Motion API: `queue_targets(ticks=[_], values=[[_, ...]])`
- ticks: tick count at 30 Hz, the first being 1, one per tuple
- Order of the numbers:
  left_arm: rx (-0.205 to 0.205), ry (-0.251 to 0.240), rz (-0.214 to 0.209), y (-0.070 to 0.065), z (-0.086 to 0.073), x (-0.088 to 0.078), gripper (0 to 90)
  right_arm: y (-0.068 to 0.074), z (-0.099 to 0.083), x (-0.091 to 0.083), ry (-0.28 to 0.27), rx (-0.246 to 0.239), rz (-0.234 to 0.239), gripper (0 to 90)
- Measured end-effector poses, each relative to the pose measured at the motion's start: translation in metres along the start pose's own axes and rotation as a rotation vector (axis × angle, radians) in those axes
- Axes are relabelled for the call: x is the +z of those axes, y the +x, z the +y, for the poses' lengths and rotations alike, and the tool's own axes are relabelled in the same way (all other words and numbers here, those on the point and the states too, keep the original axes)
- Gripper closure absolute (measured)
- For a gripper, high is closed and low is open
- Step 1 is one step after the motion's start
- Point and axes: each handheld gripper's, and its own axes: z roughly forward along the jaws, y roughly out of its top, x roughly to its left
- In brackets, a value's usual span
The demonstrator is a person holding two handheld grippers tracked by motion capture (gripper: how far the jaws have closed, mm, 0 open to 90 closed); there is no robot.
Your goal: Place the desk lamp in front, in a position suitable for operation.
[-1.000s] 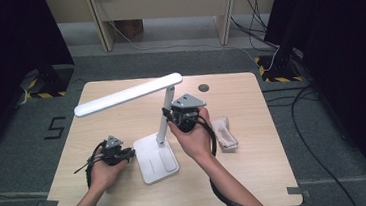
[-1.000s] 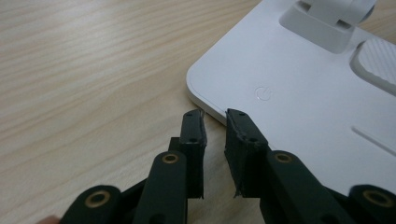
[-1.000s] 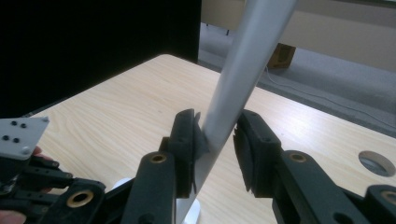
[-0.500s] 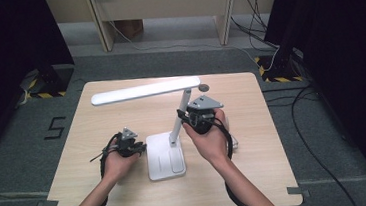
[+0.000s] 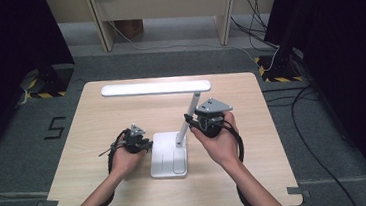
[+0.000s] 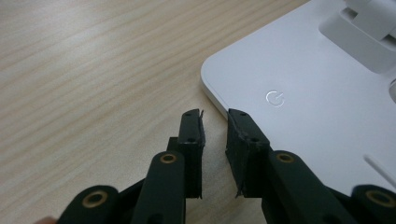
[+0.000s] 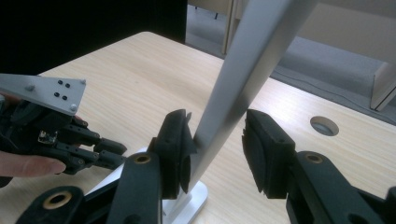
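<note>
While the lamp (image 5: 168, 154) stands mid-table, its arm (image 7: 243, 88) runs between the right gripper (image 7: 217, 149) jaws, just opening, one pad touching. Left gripper (image 6: 215, 149), narrowly parted and empty, sits at the base (image 6: 299, 93) corner.

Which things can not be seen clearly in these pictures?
- High view: the left hand-held gripper is too small to show how its jaws stand.
- Right gripper view: the lamp arm is cut off by the top edge.
- Left gripper view: the lamp base is cut off by the right edge.
</note>
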Motion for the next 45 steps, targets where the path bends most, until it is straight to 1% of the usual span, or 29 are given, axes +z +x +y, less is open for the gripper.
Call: queue_targets(ticks=[5, 7, 8, 9, 10, 11, 12, 13, 14, 17, 18, 21, 22, 24, 27, 29, 30, 33, 34, 35, 36, 37, 38, 40, 41, 42, 43, 44, 45], values=[[0.002, -0.004, -0.002, 0.0, -0.002, -0.001, 74.4, 0.0, -0.002, 0.002, 0.002, -0.009, 0.005, 57.8], [-0.005, -0.013, -0.002, -0.001, -0.004, -0.002, 72.6, 0.0, -0.004, 0.001, -0.013, -0.015, 0.025, 51.7], [-0.005, -0.013, -0.002, -0.001, -0.004, -0.002, 71.6, 0.0, -0.004, 0.001, -0.013, -0.015, 0.025, 51.7], [-0.003, -0.019, -0.001, -0.001, -0.006, -0.004, 70.5, 0.0, -0.006, -0.001, -0.014, -0.031, 0.05, 46.7], [-0.003, -0.019, -0.001, -0.001, -0.006, -0.004, 69.3, 0.0, -0.006, -0.001, -0.014, -0.031, 0.05, 46.7], [-0.014, -0.034, -0.002, -0.001, -0.008, -0.006, 67.1, 0.0, -0.009, -0.004, -0.009, -0.045, 0.066, 45.0], [-0.014, -0.044, -0.008, -0.001, -0.009, -0.007, 65.7, 0.0, -0.011, -0.006, -0.017, -0.046, 0.071, 44.3], [-0.014, -0.044, -0.008, -0.001, -0.009, -0.007, 64.3, 0.0, -0.011, -0.006, -0.017, -0.046, 0.071, 44.3], [-0.015, -0.049, -0.012, -0.001, -0.011, -0.01, 63.1, -0.001, -0.014, -0.011, -0.022, -0.058, 0.084, 43.6], [-0.013, -0.047, -0.011, -0.001, -0.014, -0.012, 61.9, -0.002, -0.016, -0.016, -0.031, -0.059, 0.095, 43.3], [-0.018, -0.049, -0.012, -0.002, -0.016, -0.013, 61.7, -0.002, -0.018, -0.02, -0.042, -0.056, 0.108, 43.3], [-0.017, -0.049, -0.016, -0.002, -0.018, -0.013, 61.5, -0.003, -0.022, -0.024, -0.042, -0.055, 0.116, 43.4], [-0.01, -0.049, -0.015, -0.003, -0.018, -0.014, 61.2, -0.005, -0.027, -0.026, -0.039, -0.048, 0.111, 43.4], [-0.011, -0.053, -0.015, -0.003, -0.018, -0.015, 61.1, -0.006, -0.03, -0.027, -0.036, -0.045, 0.109, 43.4], [-0.009, -0.066, -0.015, -0.003, -0.02, -0.02, 60.7, -0.012, -0.041, -0.028, -0.018, -0.033, 0.101, 43.4], [-0.006, -0.07, -0.015, -0.002, -0.022, -0.025, 59.5, -0.019, -0.048, -0.029, 0.003, -0.023, 0.081, 43.5], [-0.006, -0.07, -0.012, -0.002, -0.023, -0.026, 57.9, -0.026, -0.057, -0.028, 0.026, -0.016, 0.061, 43.7], [-0.003, -0.072, -0.005, -0.001, -0.027, -0.031, 56.1, -0.034, -0.066, -0.025, 0.053, 0.007, 0.047, 44.2], [-0.002, -0.079, -0.003, -0.001, -0.029, -0.035, 54.2, -0.043, -0.075, -0.023, 0.08, 0.028, 0.025, 44.9], [-0.002, -0.079, -0.003, -0.001, -0.029, -0.035, 53.8, -0.043, -0.075, -0.023, 0.08, 0.028, 0.025, 44.9], [-0.002, -0.086, -0.003, -0.001, -0.032, -0.039, 53.2, -0.052, -0.083, -0.02, 0.107, 0.056, 0.001, 44.9], [-0.002, -0.086, -0.003, -0.001, -0.032, -0.039, 52.8, -0.052, -0.083, -0.02, 0.107, 0.056, 0.001, 44.9], [-0.003, -0.089, -0.004, -0.001, -0.036, -0.042, 52.5, -0.059, -0.09, -0.017, 0.133, 0.078, -0.02, 44.7], [-0.005, -0.089, -0.007, -0.002, -0.038, -0.043, 52.3, -0.062, -0.092, -0.016, 0.139, 0.083, -0.032, 44.2], [-0.008, -0.093, -0.009, -0.003, -0.039, -0.044, 51.8, -0.068, -0.097, -0.012, 0.172, 0.089, -0.078, 42.3], [-0.003, -0.093, -0.007, -0.003, -0.04, -0.044, 51.8, -0.068, -0.097, -0.012, 0.172, 0.089, -0.078, 42.3], [-0.003, -0.093, -0.009, -0.003, -0.041, -0.045, 51.5, -0.071, -0.099, -0.01, 0.181, 0.09, -0.093, 41.6], [-0.007, -0.095, -0.01, -0.003, -0.043, -0.047, 50.7, -0.078, -0.104, -0.004, 0.209, 0.092, -0.128, 39.7], [-0.007, -0.095, -0.01, -0.003, -0.043, -0.047, 50.3, -0.078, -0.104, -0.004, 0.209, 0.092, -0.128, 39.7]])
